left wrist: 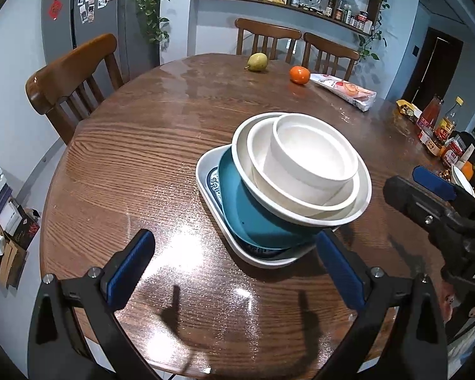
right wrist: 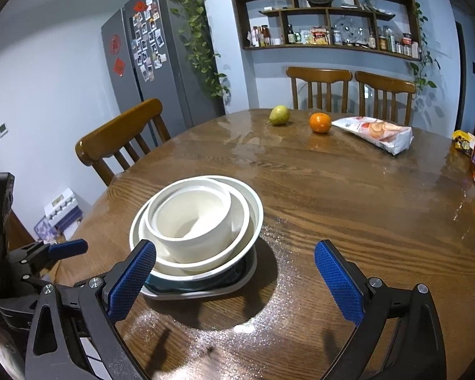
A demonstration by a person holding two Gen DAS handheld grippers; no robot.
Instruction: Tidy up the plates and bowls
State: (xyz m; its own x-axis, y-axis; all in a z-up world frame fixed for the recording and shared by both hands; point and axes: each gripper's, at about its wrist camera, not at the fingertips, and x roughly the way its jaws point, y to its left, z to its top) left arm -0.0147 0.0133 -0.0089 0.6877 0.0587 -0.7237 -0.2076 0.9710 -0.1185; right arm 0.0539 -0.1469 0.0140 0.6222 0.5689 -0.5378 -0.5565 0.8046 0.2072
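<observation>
One stack of dishes stands on the round wooden table. At the bottom lies a white square plate with a blue-patterned plate in it, then a teal plate, then three nested white bowls, the top one tilted. My left gripper is open and empty, just short of the stack's near edge. In the right wrist view the same white bowls sit ahead and left. My right gripper is open and empty, its left finger in front of the stack's edge.
A pear, an orange and a snack bag lie at the table's far side. Bottles and packets crowd the right edge. Wooden chairs stand around the table. The other gripper's body shows at right.
</observation>
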